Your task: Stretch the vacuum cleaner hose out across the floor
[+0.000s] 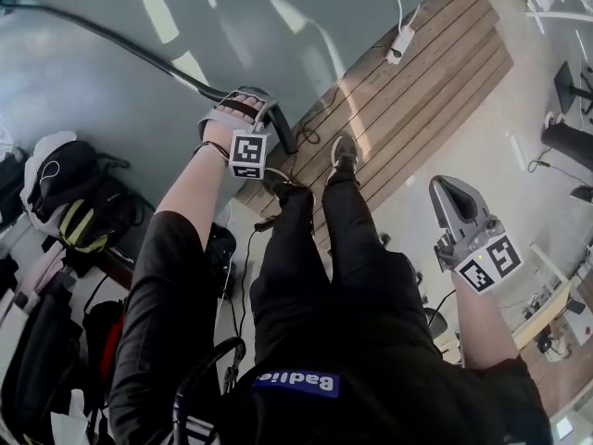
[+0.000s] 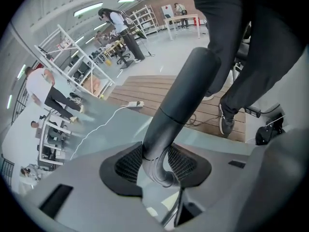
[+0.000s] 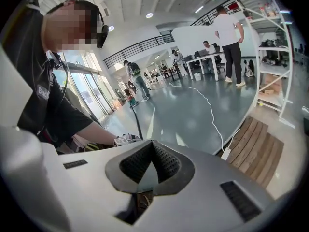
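Observation:
The black vacuum hose (image 1: 139,54) runs as a stiff tube from the upper left of the head view across the grey floor to my left gripper (image 1: 243,108). That gripper is shut on the hose near its end, which pokes out beside my shoe. In the left gripper view the hose (image 2: 178,105) rises thick and dark between the two ribbed pads (image 2: 128,163), both pressing on it; my left gripper (image 2: 157,164) points steeply down. My right gripper (image 1: 445,188) hangs apart at the right, over the pale floor, with its jaws shut and nothing in them. In its own view my right gripper (image 3: 152,146) shows the pads meeting.
A wooden deck (image 1: 417,91) lies ahead with a white power strip (image 1: 400,44) and its cable. Bags and backpacks (image 1: 65,202) are piled at the left. My legs and a shoe (image 1: 343,151) stand at the deck's edge. Shelving (image 2: 72,57) and several people are farther off.

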